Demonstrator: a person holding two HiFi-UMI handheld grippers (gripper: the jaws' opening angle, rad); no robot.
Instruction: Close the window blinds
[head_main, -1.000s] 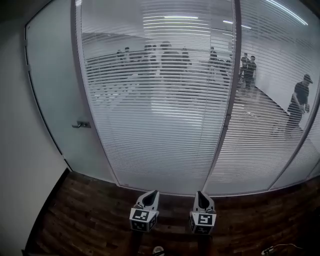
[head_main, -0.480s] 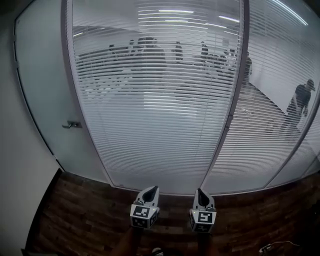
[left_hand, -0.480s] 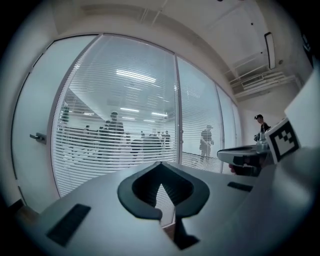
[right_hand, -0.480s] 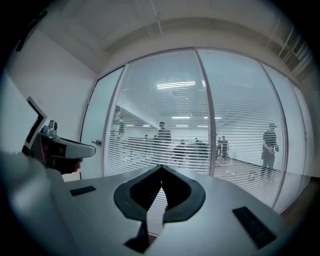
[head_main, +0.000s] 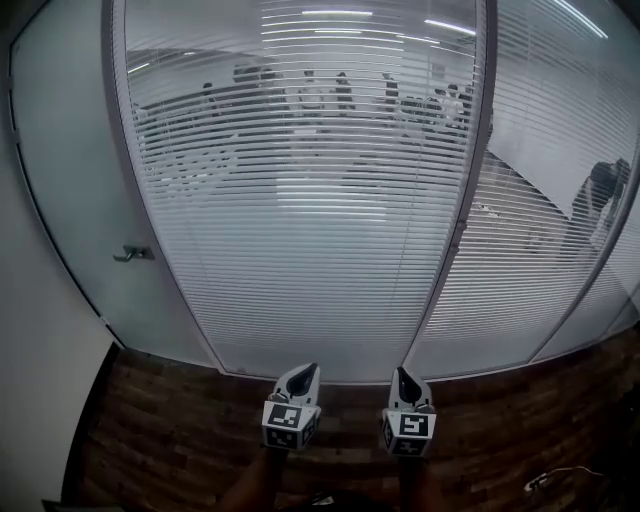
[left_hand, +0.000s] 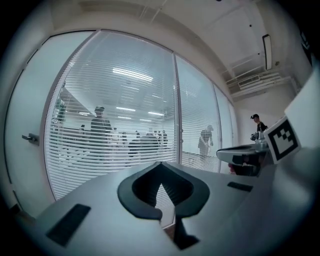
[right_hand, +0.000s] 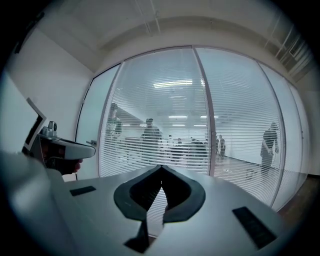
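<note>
Low over the dark wooden floor (head_main: 170, 430), you are holding the grey left gripper (head_main: 306, 371) and grey right gripper (head_main: 403, 374) side by side, jaws closed on nothing, probably readying a reach toward the white horizontal-slat window blinds (head_main: 300, 210), which are hanging with slats tilted open on the far side.

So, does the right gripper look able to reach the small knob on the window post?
Probably yes: nothing stands between the right gripper and the knob, but the gripper is low and shut, so it must rise and open.
</note>
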